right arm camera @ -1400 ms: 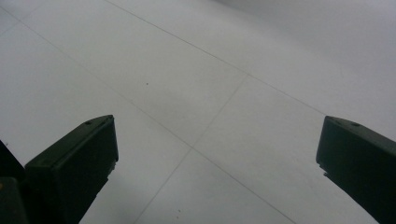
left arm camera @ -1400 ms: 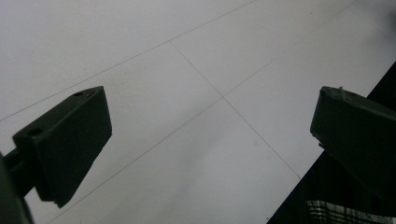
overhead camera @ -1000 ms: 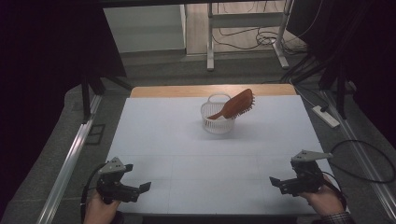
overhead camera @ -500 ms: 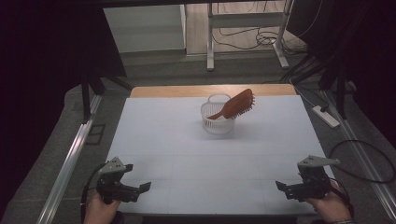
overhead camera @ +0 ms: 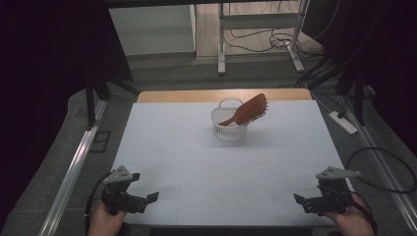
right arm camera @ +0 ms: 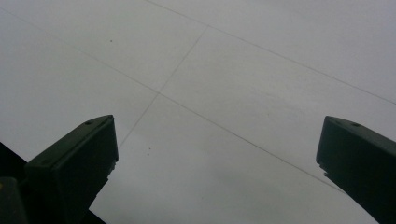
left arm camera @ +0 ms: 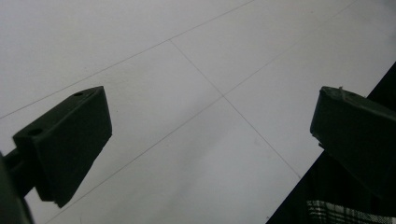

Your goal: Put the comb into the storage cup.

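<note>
A brown wooden hairbrush (overhead camera: 248, 110) leans head-up in a small white plastic basket (overhead camera: 228, 127) toward the far middle of the white table (overhead camera: 216, 167). My left gripper (overhead camera: 150, 199) rests at the near left corner, held by a hand, jaws wide apart and empty. In the left gripper view the same gripper (left arm camera: 210, 135) has bare tabletop between its jaws. My right gripper (overhead camera: 301, 200) sits at the near right corner, open and empty. The right gripper view shows it (right arm camera: 217, 154) over bare table as well. Both are far from the basket.
A wooden strip (overhead camera: 223, 95) edges the table's far side. A white power strip (overhead camera: 343, 122) and cables lie on the floor at right. Metal rails (overhead camera: 74, 167) run along the left side. Desk legs and cables stand behind the table.
My right gripper has drawn back a little toward the near right corner. The left gripper, the basket and the brush have stayed where they were.
</note>
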Demonstrator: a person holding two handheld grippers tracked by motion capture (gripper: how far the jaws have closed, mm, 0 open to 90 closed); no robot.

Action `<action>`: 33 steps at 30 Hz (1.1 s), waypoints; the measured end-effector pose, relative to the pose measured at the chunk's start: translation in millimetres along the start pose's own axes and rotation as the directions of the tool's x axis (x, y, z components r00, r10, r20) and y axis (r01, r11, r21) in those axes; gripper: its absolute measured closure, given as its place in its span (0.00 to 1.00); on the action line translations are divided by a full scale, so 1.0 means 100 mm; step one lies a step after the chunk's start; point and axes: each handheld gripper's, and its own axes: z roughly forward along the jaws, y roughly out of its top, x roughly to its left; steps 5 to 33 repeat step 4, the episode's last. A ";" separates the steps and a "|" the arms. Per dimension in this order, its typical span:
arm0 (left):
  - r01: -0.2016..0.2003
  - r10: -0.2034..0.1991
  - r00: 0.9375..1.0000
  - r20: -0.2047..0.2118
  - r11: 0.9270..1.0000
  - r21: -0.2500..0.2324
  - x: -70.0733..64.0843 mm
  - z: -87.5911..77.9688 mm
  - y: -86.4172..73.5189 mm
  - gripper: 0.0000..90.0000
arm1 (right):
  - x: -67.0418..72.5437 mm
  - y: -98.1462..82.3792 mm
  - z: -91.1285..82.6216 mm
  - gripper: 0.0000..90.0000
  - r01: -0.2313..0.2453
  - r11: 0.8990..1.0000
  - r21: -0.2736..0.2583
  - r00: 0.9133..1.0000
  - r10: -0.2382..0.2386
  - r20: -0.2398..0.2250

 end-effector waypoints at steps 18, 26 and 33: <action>0.002 -0.002 1.000 0.000 1.000 0.000 0.00 0.00 0.01 0.00 | 0.00 0.00 0.00 0.00 0.000 1.000 0.002 1.000 0.000 0.005; 0.002 -0.002 1.000 0.000 1.000 0.000 0.00 0.00 0.01 0.00 | 0.00 0.00 0.00 0.00 0.000 1.000 0.002 1.000 0.000 0.005; 0.002 -0.002 1.000 0.000 1.000 0.000 0.00 0.00 0.01 0.00 | 0.00 0.00 0.00 0.00 0.000 1.000 0.002 1.000 0.000 0.005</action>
